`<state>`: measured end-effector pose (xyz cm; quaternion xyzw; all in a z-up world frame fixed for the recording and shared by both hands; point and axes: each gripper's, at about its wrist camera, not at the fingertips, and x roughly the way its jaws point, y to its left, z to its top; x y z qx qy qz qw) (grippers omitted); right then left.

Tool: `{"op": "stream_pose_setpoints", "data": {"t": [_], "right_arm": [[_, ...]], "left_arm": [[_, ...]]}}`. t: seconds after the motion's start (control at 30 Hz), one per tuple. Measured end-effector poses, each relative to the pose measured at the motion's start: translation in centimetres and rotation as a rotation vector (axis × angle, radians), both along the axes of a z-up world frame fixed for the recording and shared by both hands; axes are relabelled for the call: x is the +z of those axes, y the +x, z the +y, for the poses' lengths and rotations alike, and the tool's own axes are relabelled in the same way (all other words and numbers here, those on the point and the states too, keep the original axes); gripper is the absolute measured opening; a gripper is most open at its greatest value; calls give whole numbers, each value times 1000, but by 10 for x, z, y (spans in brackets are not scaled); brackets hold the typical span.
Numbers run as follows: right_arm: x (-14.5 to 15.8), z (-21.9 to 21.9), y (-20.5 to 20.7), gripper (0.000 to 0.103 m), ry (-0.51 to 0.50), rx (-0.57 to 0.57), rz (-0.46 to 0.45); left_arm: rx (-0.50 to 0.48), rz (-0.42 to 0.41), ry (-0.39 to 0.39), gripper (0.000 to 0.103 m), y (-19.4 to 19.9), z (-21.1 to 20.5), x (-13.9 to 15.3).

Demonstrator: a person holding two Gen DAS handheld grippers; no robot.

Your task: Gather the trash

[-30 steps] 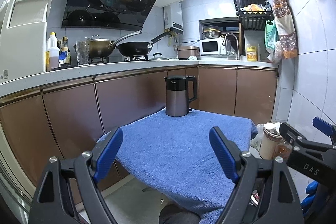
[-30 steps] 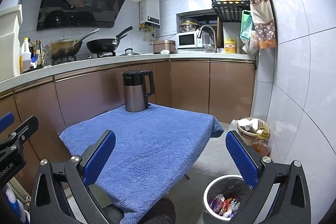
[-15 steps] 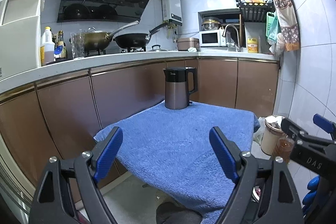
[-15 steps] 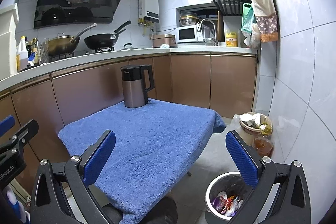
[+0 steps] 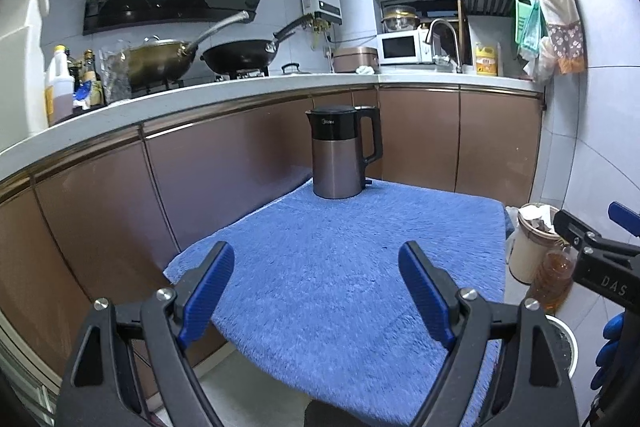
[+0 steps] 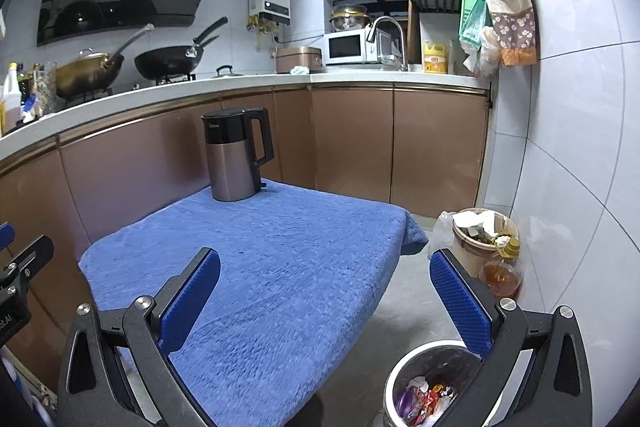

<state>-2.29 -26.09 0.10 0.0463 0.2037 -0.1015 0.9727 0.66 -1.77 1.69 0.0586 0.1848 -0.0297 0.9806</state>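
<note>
A white trash bin with a dark liner holds several colourful wrappers; it stands on the floor right of the table, under my right gripper; its rim shows in the left wrist view. My right gripper is open and empty, over the table's right edge. My left gripper is open and empty, above the near part of the blue towel. The towel also shows in the right wrist view. No loose trash shows on it.
A steel and black kettle stands at the table's far edge, also in the right wrist view. A beige bucket full of waste and an oil bottle stand by the right wall. Brown cabinets run behind.
Both grippers stay open and empty. Both cameras have tilted up and moved slightly, so the kettle and table sit lower in view. Nothing on the table moved.
</note>
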Motion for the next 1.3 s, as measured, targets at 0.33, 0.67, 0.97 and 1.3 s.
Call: {"op": "stream_pose_setpoints", "data": {"t": [0.33,0.67,0.97,1.3], "right_arm": [[-13,1,64,103,-5,2,57],[-40,4,114,103,7,-2,123],[-55,8,141,103,8,-2,160],[-62,14,149,103,15,-3,175]], "left_arm": [[-5,61,-6,84,69,1,-18],[-9,101,2,84,118,1,-37],[-19,129,5,84,143,0,-53],[-11,160,-2,84,154,3,-63]]}}
